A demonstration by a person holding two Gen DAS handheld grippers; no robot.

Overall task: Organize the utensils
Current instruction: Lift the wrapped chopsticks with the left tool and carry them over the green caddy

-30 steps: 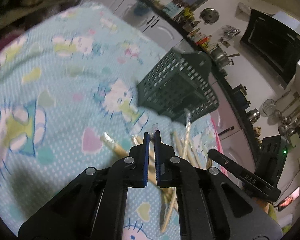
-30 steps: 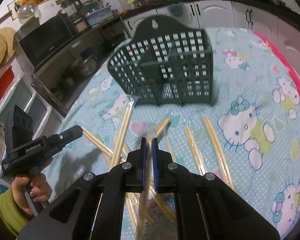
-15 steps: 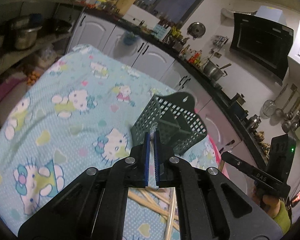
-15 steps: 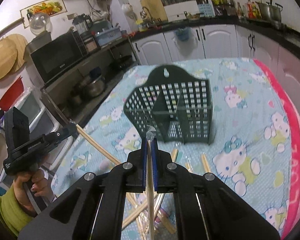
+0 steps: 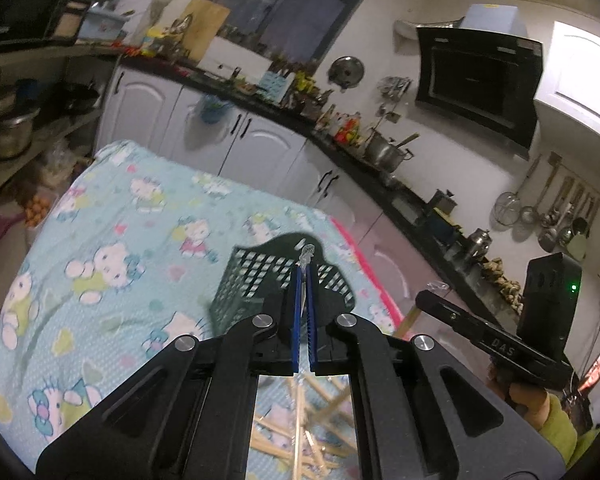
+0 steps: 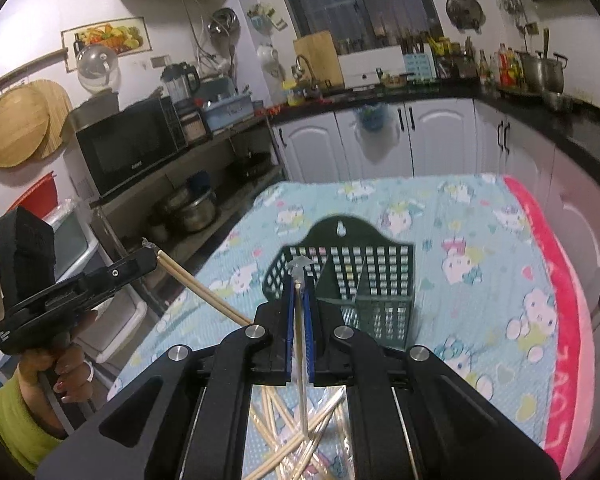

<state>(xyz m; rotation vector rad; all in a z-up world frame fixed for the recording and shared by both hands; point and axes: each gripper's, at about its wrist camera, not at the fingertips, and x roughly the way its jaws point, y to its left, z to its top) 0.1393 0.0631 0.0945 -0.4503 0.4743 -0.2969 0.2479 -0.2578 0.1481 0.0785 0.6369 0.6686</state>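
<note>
Left gripper [image 5: 303, 270] and right gripper [image 6: 299, 280]: each clamps wrapped chopsticks [image 6: 300, 344] above green basket [image 6: 380, 280]; lower ends hidden.

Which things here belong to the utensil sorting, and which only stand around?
Job:
dark green plastic lattice utensil basket
wrapped wooden chopsticks on the cloth
left gripper
right gripper

Around:
black microwave oven
steel pot on the counter
round wooden boards
</note>
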